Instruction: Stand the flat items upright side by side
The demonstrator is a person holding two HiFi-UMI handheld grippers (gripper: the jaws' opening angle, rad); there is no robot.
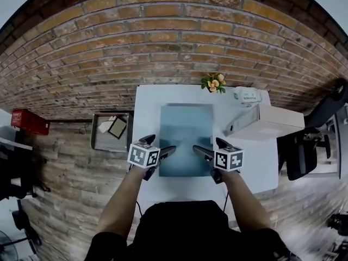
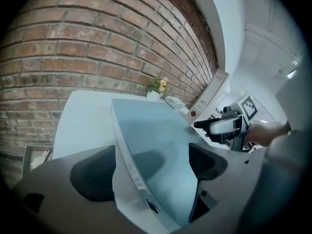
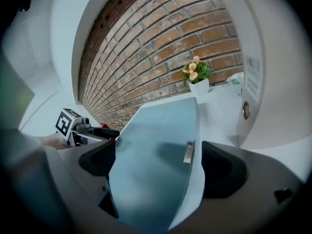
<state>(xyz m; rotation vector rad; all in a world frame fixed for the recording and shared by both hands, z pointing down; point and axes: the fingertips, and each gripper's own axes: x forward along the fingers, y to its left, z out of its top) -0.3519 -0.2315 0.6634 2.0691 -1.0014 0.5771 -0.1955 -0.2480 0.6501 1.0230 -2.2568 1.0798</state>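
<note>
The blue binder lies flat in the middle of the bench, not yet stood up. The left claw and right claw are both released, jaws wide, straddling its 7 and 5 o'clock corners without pressing. If they pinch only the top cover, it may flap open as the binder tilts. Uneven grips could skid it toward the white box file at 3 o'clock.

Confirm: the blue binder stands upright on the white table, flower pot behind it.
Not upright: the blue binder lies flat on the white table, as the head view shows. The flower pot is behind it.
</note>
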